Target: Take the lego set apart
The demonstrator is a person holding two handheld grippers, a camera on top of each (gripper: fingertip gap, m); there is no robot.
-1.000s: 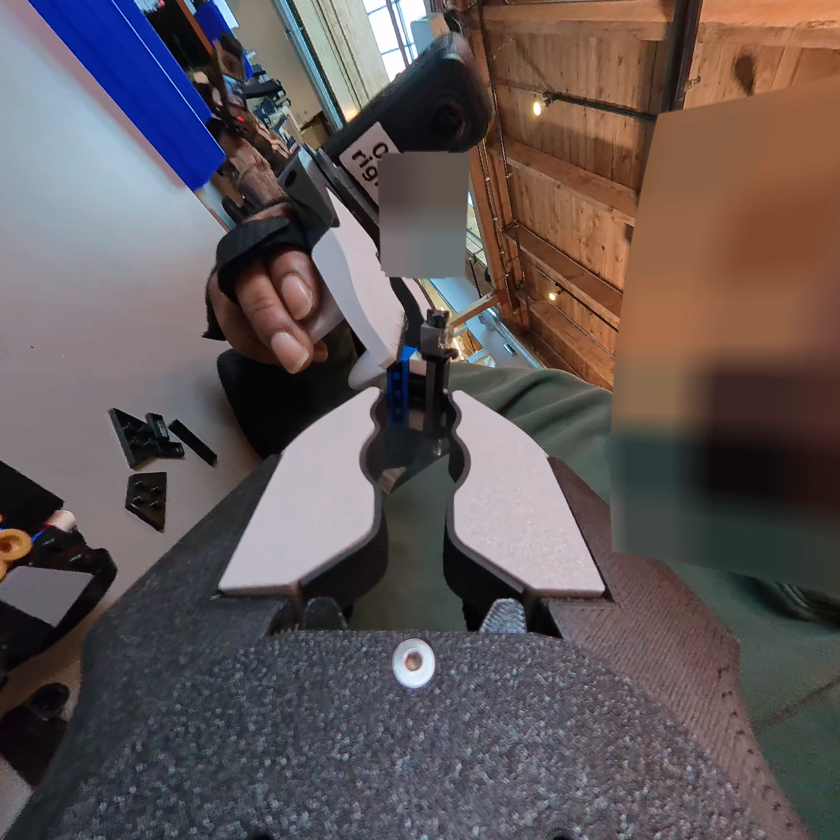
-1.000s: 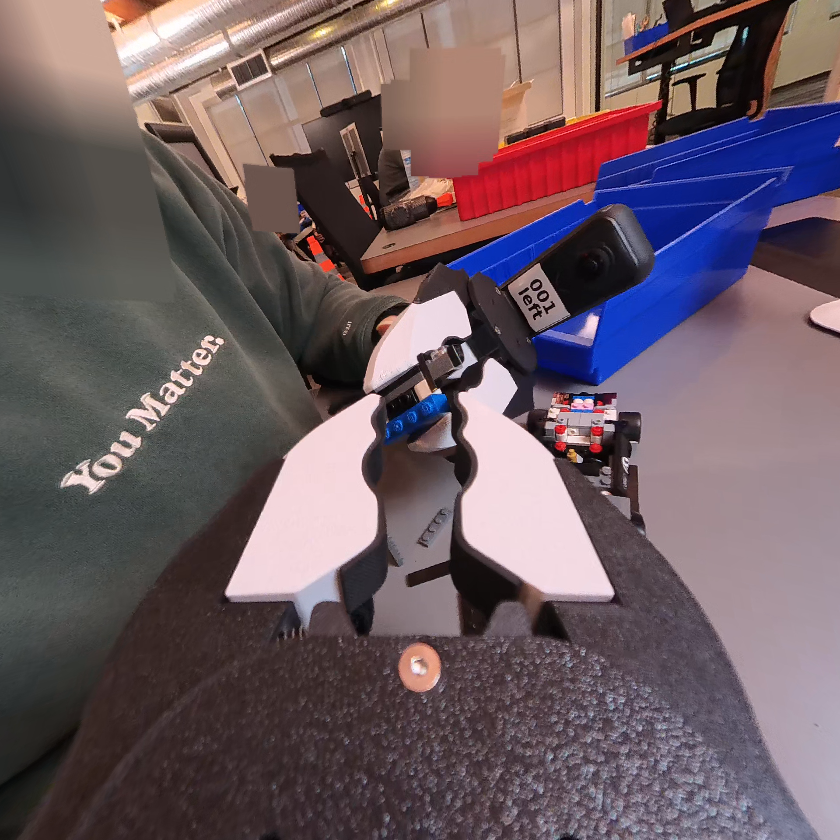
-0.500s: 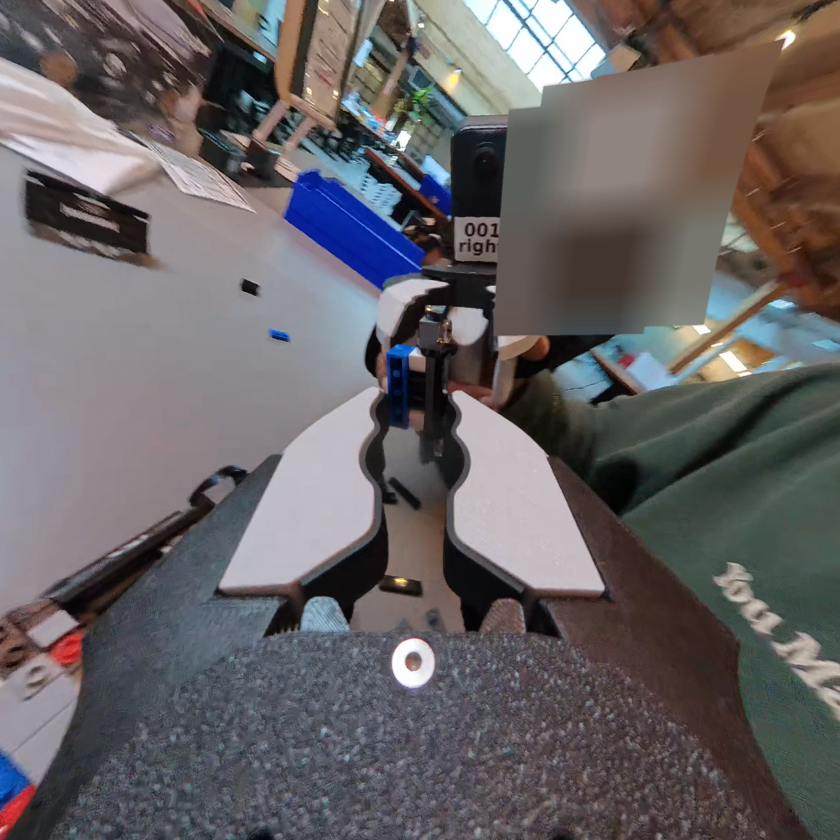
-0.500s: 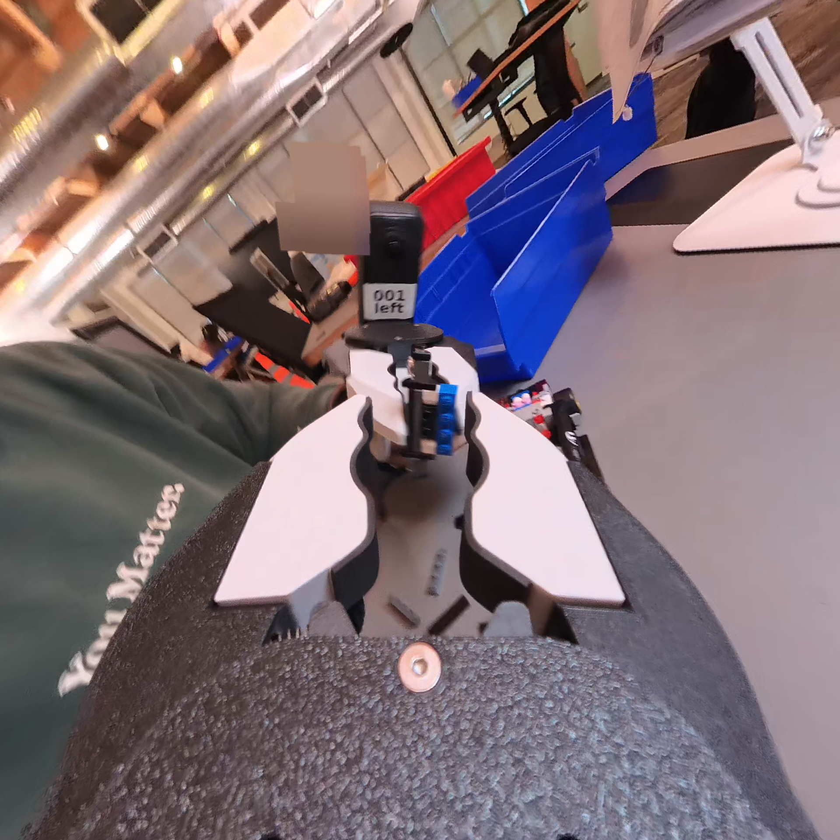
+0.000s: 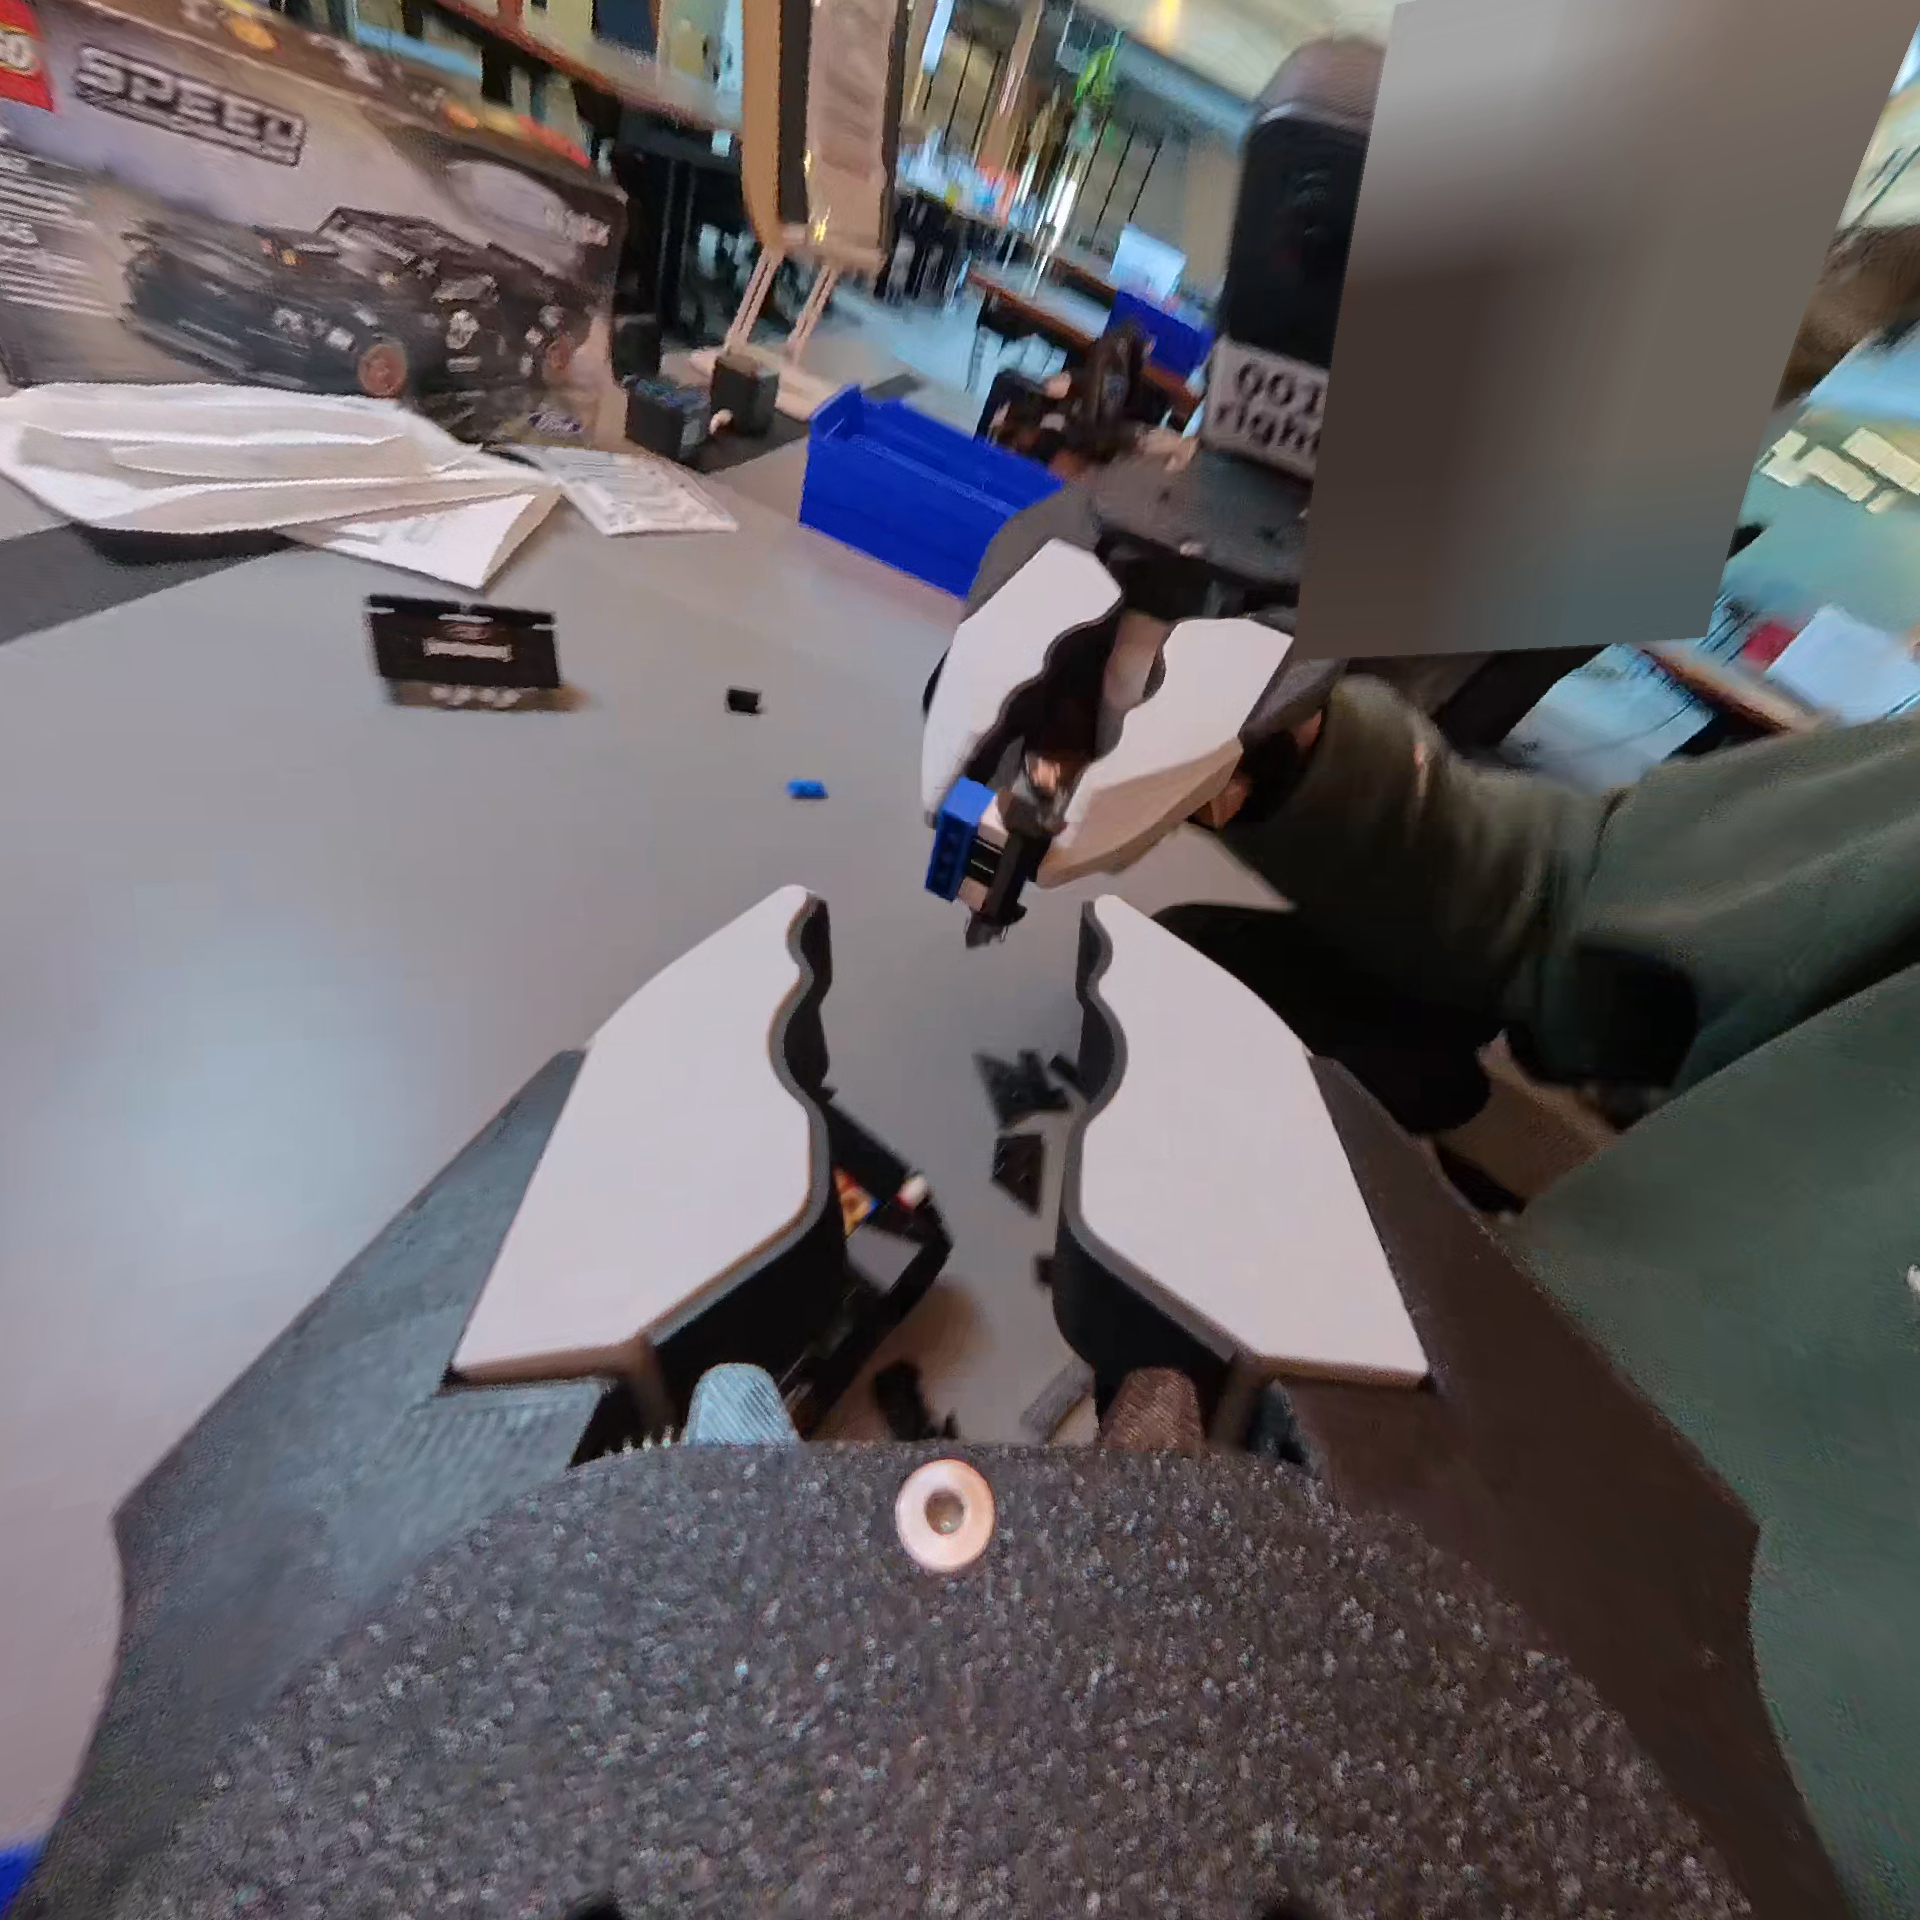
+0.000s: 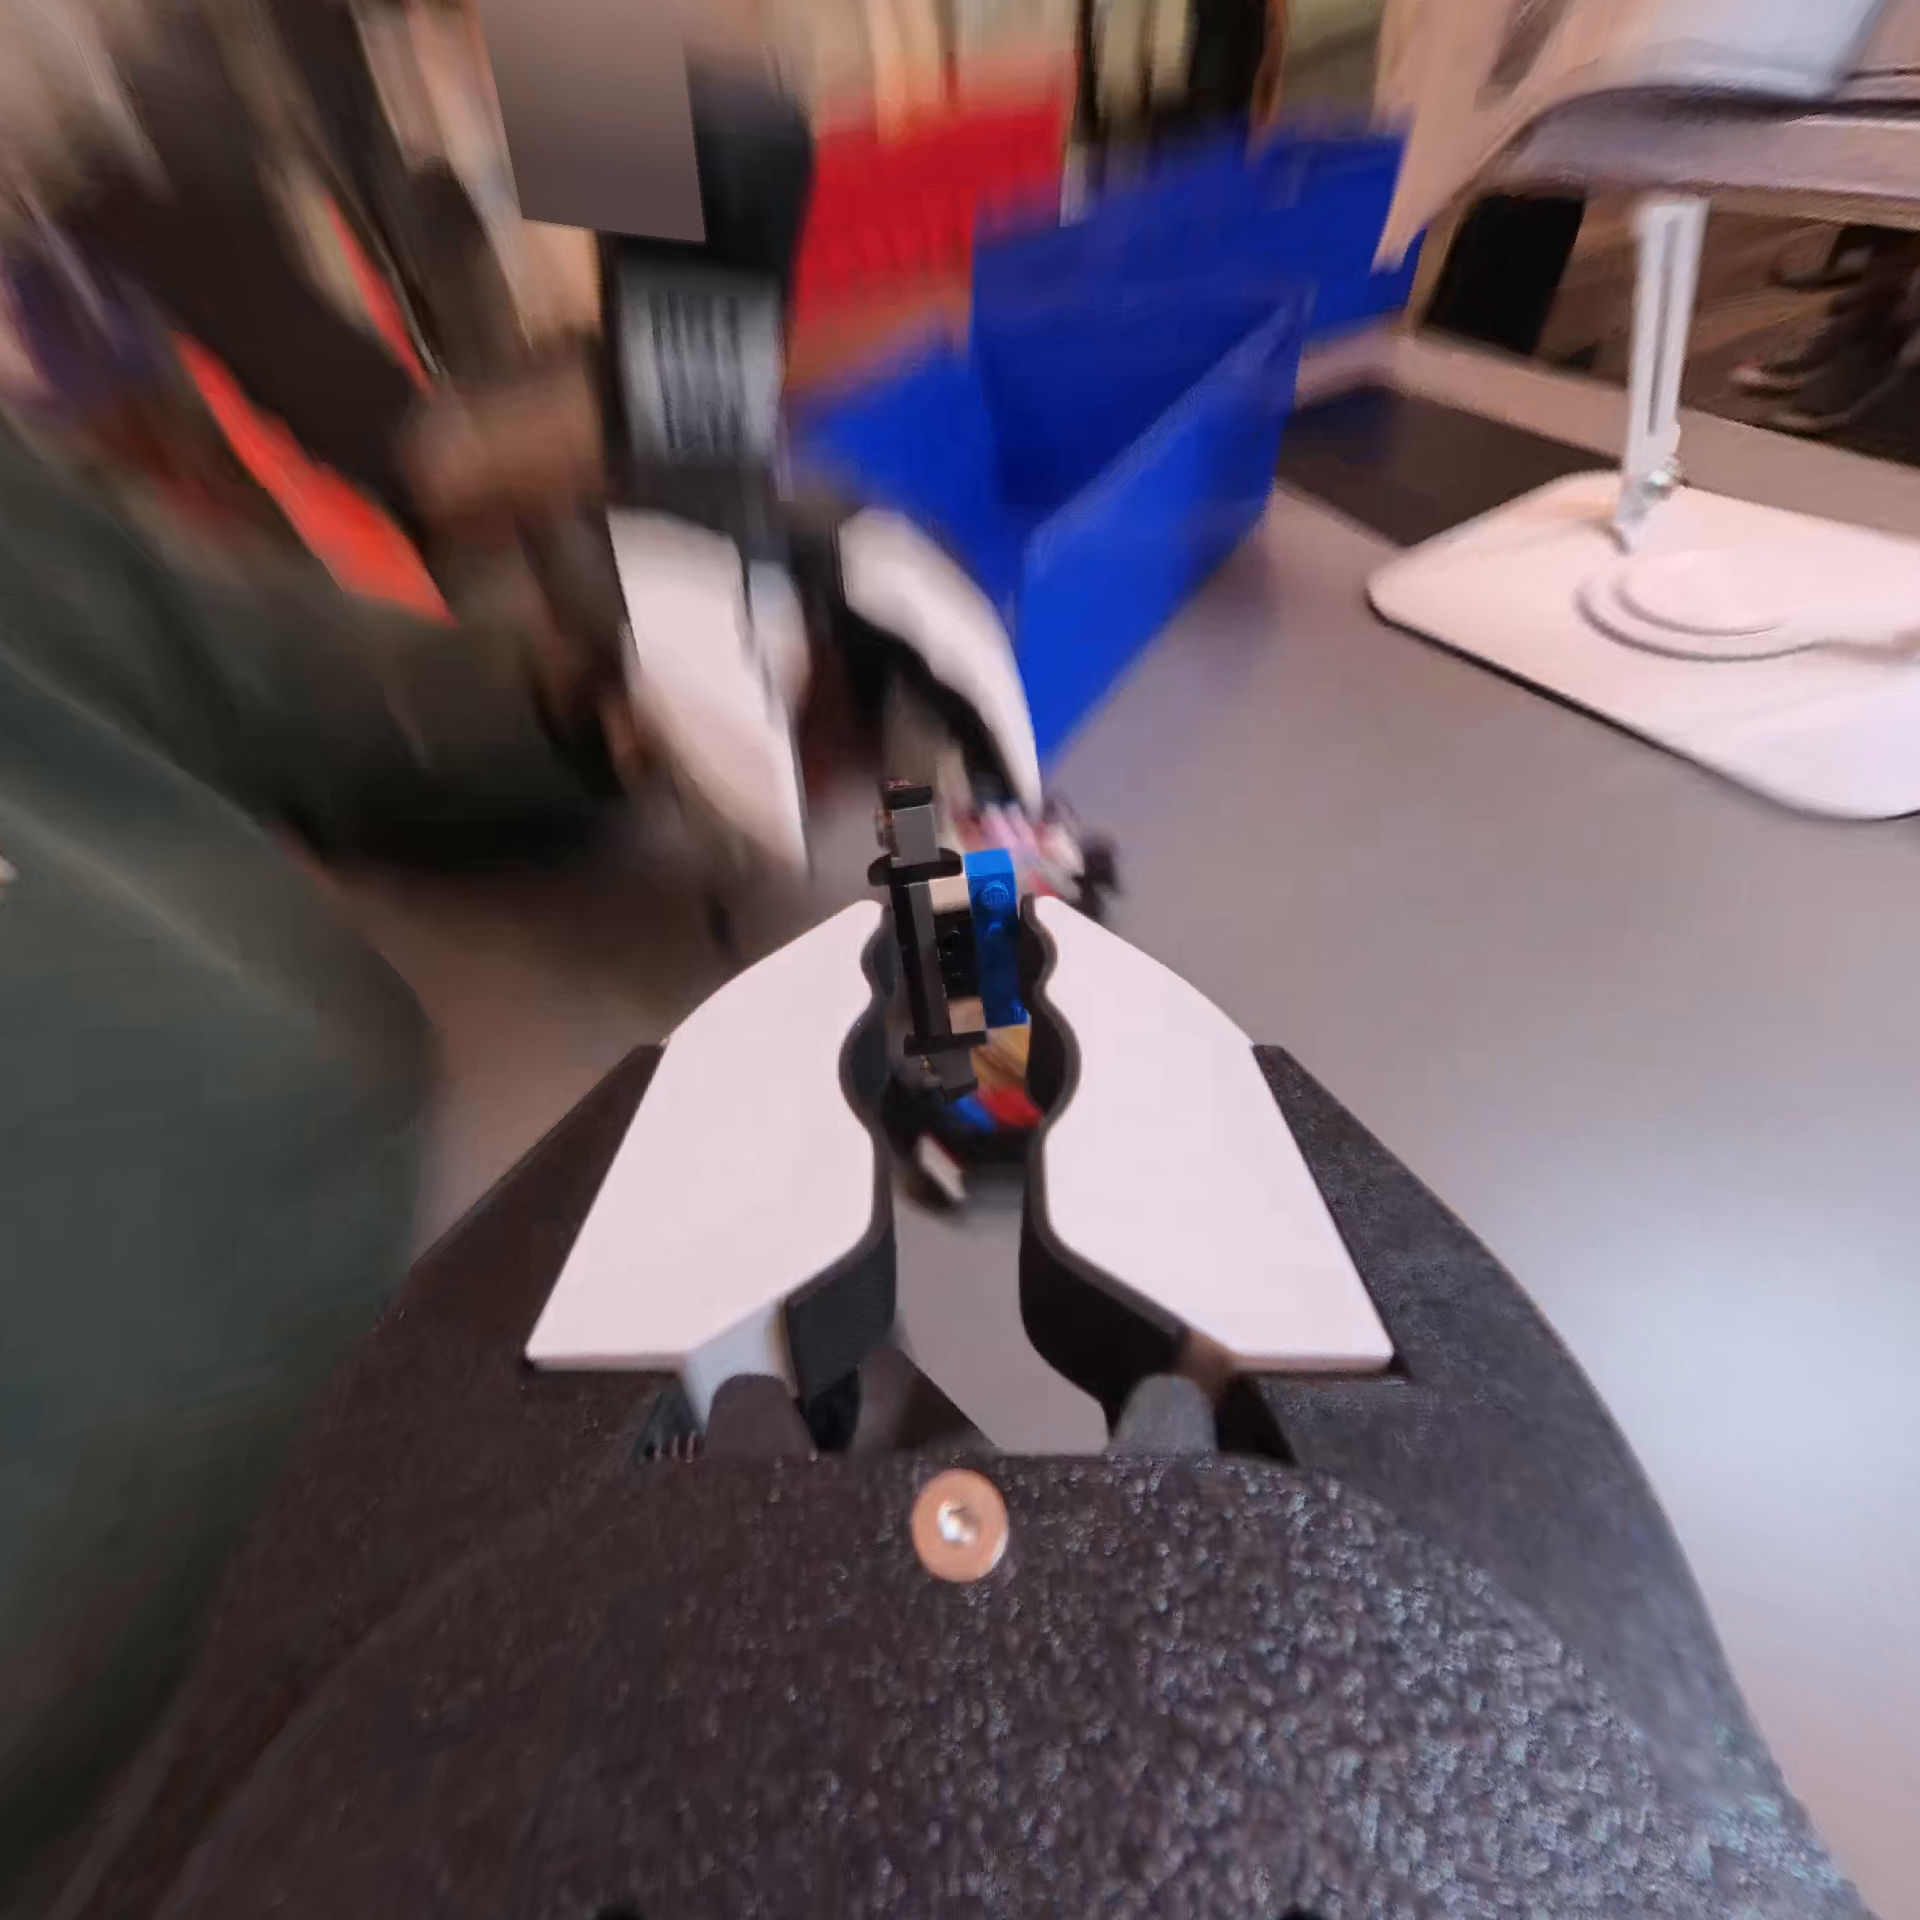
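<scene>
Blue-and-black lego sub-assembly (image 6: 951, 956) clamped in right gripper (image 6: 951, 914), held above the table.
Left gripper (image 5: 951, 914) spread wide, empty, just short of the piece. Teardown looks partway: loose black plates (image 5: 1023, 1117) and a stray blue brick (image 5: 805, 790) lie on the grey tabletop (image 5: 312, 883); a larger built chunk (image 5: 873, 1236) sits below, still together. Beyond: blue bin (image 5: 914, 478), set box (image 5: 312, 208), paper sheets (image 5: 260, 457). Workshop background blurred.
</scene>
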